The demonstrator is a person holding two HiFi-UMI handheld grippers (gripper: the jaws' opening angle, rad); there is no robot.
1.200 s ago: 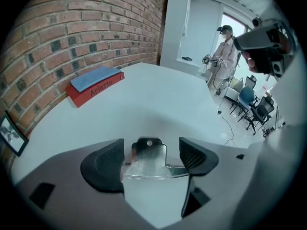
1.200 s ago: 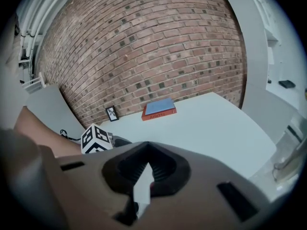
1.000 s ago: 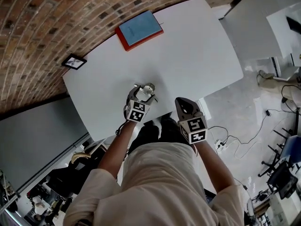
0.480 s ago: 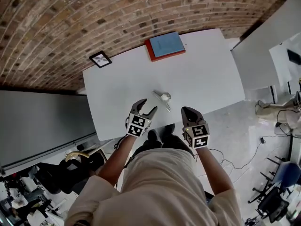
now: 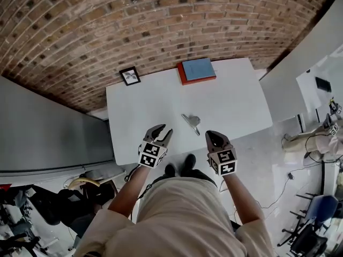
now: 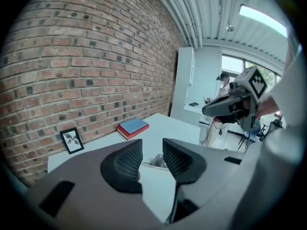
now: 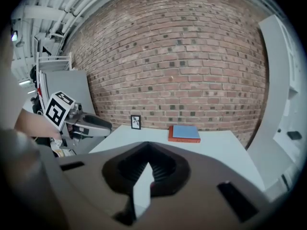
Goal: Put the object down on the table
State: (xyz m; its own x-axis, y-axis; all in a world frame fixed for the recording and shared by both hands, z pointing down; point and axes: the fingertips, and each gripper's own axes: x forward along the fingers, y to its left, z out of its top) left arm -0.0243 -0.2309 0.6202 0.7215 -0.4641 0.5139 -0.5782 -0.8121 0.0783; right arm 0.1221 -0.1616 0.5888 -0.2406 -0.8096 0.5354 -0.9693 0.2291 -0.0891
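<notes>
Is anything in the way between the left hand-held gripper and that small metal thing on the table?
Nothing visible. The metal thing lies on the bare table just ahead of the left hand-held gripper, whose jaws have just been closing on nothing.

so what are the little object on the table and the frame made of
The object looks like metal: silvery grey with a pale sheen, though too small to be sure. The frame has a dark matte border, maybe plastic or painted wood.

The surface (image 5: 236,111) is showing plain white against the red-brown brick wall (image 5: 161,25). The book (image 5: 198,68) is showing blue over red, the picture frame (image 5: 129,75) is showing black, and the object (image 5: 192,121) is gleaming silver-grey.
</notes>
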